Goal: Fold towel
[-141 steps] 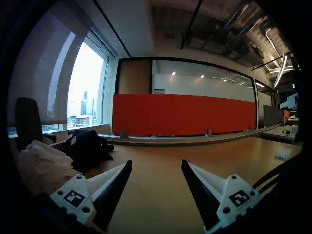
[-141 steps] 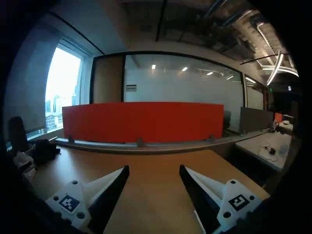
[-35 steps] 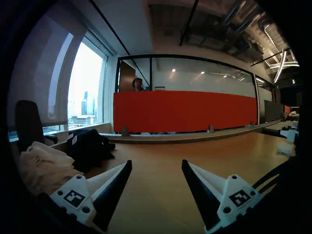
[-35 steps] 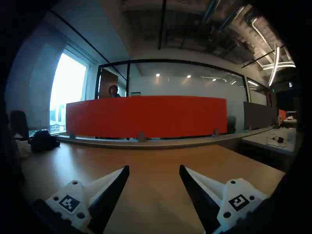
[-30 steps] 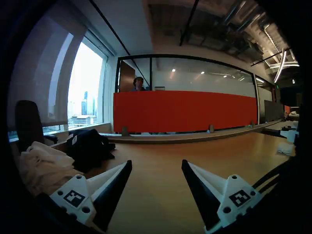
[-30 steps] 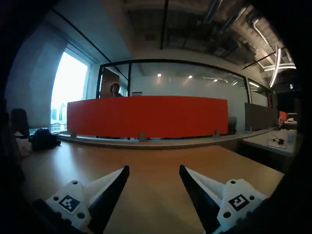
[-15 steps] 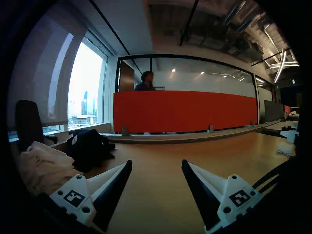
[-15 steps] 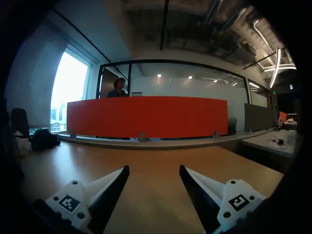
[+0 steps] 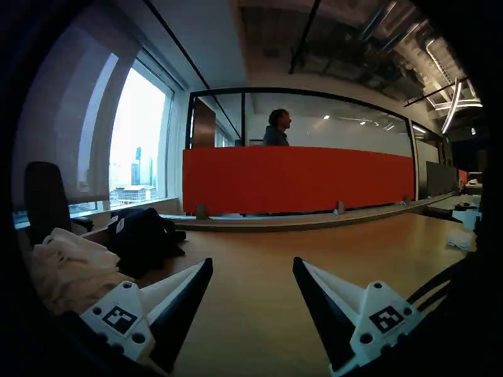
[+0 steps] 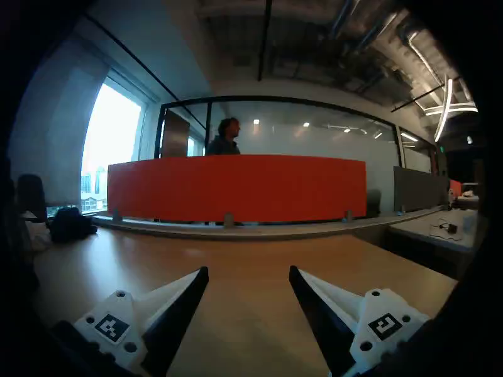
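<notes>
Leftmost in the left gripper view, the towel [image 9: 69,270] lies as a crumpled cream heap on the wooden worktop [image 9: 352,245], just beside a black bag [image 9: 143,237] and clear of the claw's fingertips. Left claw [image 9: 252,261]: fingers spread wide, nothing between them, low over bare worktop. Right claw [image 10: 248,269]: likewise wide open and empty, over bare wood in the right gripper view. Behind the worktop stands a red partition [image 9: 295,179]; a person [image 9: 276,129] shows above its top edge. A bright window [image 9: 135,151] and a dark chair [image 9: 44,195] lie at the left
</notes>
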